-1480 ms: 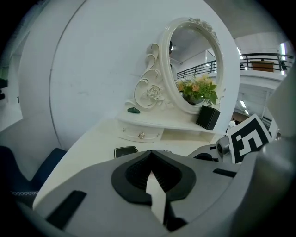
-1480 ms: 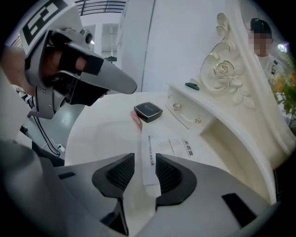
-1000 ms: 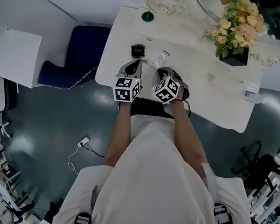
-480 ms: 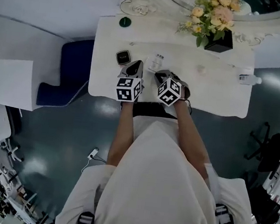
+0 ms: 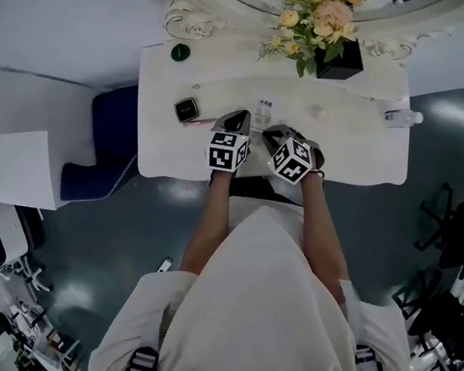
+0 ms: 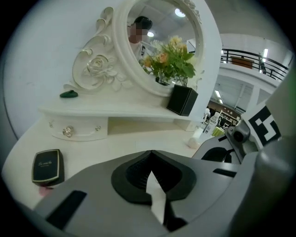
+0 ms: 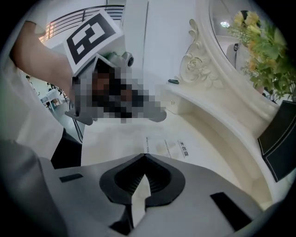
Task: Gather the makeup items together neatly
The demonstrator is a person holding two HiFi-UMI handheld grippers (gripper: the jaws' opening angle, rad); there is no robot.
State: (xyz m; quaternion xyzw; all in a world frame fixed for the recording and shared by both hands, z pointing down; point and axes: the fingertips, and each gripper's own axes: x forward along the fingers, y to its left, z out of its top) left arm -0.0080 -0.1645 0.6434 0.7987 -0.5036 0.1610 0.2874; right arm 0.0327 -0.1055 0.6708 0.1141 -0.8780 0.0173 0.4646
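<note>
Where grey floor (image 5: 84, 229) ends, white vanity (image 5: 354, 149) stands

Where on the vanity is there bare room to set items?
Widest bare patch: the table, right half, between the right gripper and the bottle, in front of the black vase. Crowded: compact, clear packet and left gripper cluster left of centre.

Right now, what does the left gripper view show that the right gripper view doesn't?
Only the left gripper view shows the black compact and the drawer knob. Only the right gripper view shows the printed packet lying on the table. Both show the ornate mirror, the flowers in their black box, and the small green item on the shelf.
</note>
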